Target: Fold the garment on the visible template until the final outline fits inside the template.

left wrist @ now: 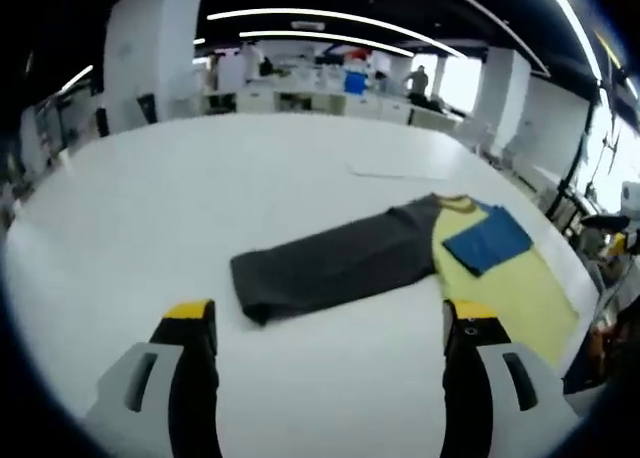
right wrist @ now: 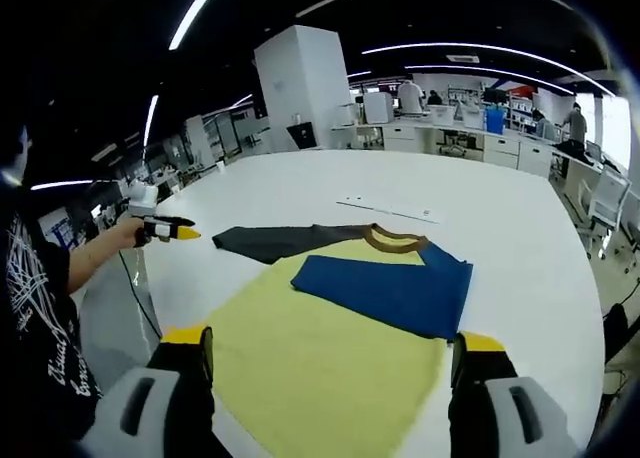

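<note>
The garment lies flat on the white table (left wrist: pixel 200 188). Its yellow body (right wrist: pixel 310 368) is closest in the right gripper view, and a blue sleeve (right wrist: pixel 395 288) is folded across it. A dark grey sleeve (left wrist: pixel 330 263) stretches out sideways from the brown collar (right wrist: pixel 392 240). My left gripper (left wrist: pixel 330 313) hovers open just short of the grey sleeve's end, holding nothing. In the right gripper view that same left gripper (right wrist: pixel 165 230) shows at the left, held in a person's hand. My right gripper (right wrist: pixel 332 340) is open above the yellow hem, its jaws wide apart and empty.
A thin flat white sheet (right wrist: pixel 390 210) lies on the table beyond the collar. A person in a dark printed shirt (right wrist: pixel 35 318) stands at the table's left edge. Desks, pillars and office chairs (right wrist: pixel 600 203) surround the table.
</note>
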`<state>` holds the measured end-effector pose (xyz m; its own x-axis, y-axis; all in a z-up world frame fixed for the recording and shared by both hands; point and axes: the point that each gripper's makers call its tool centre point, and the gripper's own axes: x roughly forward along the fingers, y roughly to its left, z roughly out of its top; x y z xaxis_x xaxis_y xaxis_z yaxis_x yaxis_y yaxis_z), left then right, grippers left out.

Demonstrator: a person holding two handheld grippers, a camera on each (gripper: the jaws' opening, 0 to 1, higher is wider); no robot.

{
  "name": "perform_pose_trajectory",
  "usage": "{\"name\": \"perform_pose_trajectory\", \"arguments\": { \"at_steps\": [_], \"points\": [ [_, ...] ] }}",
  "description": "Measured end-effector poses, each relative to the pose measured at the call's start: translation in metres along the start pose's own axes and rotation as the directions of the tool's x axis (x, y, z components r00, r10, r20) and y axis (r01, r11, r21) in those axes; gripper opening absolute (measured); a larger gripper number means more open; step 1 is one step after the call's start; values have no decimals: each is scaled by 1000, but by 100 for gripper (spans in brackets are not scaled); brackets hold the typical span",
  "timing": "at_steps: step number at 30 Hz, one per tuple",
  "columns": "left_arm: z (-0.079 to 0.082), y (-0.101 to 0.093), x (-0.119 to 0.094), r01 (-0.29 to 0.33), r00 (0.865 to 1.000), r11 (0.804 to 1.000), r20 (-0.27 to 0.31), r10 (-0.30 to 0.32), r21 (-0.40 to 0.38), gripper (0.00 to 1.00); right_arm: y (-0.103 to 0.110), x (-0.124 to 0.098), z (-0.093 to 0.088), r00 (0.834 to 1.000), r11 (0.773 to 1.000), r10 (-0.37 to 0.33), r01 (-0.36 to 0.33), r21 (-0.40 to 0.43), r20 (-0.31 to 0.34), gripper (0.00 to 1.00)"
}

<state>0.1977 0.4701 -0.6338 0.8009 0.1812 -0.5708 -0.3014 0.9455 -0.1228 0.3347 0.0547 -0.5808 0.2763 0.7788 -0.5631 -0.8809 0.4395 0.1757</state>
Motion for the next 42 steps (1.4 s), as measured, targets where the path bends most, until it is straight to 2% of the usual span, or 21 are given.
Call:
{"name": "perform_pose_trajectory", "arguments": {
  "at_steps": [2, 5, 9, 11, 16, 20, 23, 26, 29, 31, 32, 36, 39, 42],
  "points": [
    [1, 7, 5, -15, 1000, 1000, 2, 15, -2, 88, 1, -1, -1, 1000, 1000, -1, 1, -4, 0, 100],
    [-5, 17, 14, -40, 999, 999, -26, 40, -5, 86, 0, -1, -3, 1000, 1000, -7, 7, -2, -1, 100],
    [-10, 25, 24, -44, 999, 998, -30, 43, -36, 78, -2, -2, -6, 1000, 1000, -15, 15, 1, -6, 100],
    [-15, 28, 29, -41, 998, 998, -49, 39, -44, 76, -2, -2, -9, 1000, 1000, -15, 15, 4, -10, 100],
    [-24, 36, 41, -54, 996, 997, -79, 49, -60, 73, -2, -2, -16, 1000, 1000, -21, 21, 4, -24, 100],
    [-27, 43, 48, -71, 995, 994, -72, 64, -88, 70, -2, -3, -21, 999, 1000, -28, 28, -4, -28, 100],
    [-32, 49, 55, -90, 993, 990, -87, 81, -107, 66, -3, -2, -27, 998, 999, -37, 37, 0, -45, 100],
    [-35, 53, 59, -106, 991, 989, -90, 97, -102, 60, -4, -3, -31, 997, 999, -50, 50, -1, -56, 100],
    [-36, 57, 60, -131, 989, 988, -85, 123, -83, 50, -8, -5, -36, 993, 997, -77, 78, 12, -87, 99],
    [-35, 53, 63, -100, 994, 982, -60, 91, -161, 41, -9, -4, -37, 993, 997, -82, 83, 8, -84, 99],
    [-35, 52, 64, -96, 995, 980, -53, 88, -175, 38, -9, -5, -38, 993, 996, -83, 85, 9, -89, 99],
    [-38, 57, 65, -128, 991, 980, -69, 119, -154, 30, -8, -6, -40, 992, 996, -83, 84, 9, -95, 99],
    [-37, 61, 68, -135, 991, 971, -53, 127, -198, 26, -7, -8, -39, 992, 996, -87, 88, 9, -94, 99],
    [-43, 66, 67, -169, 985, 964, -73, 157, -207, 17, -7, -10, -35, 992, 996, -91, 92, 5, -85, 99]
  ]
}}
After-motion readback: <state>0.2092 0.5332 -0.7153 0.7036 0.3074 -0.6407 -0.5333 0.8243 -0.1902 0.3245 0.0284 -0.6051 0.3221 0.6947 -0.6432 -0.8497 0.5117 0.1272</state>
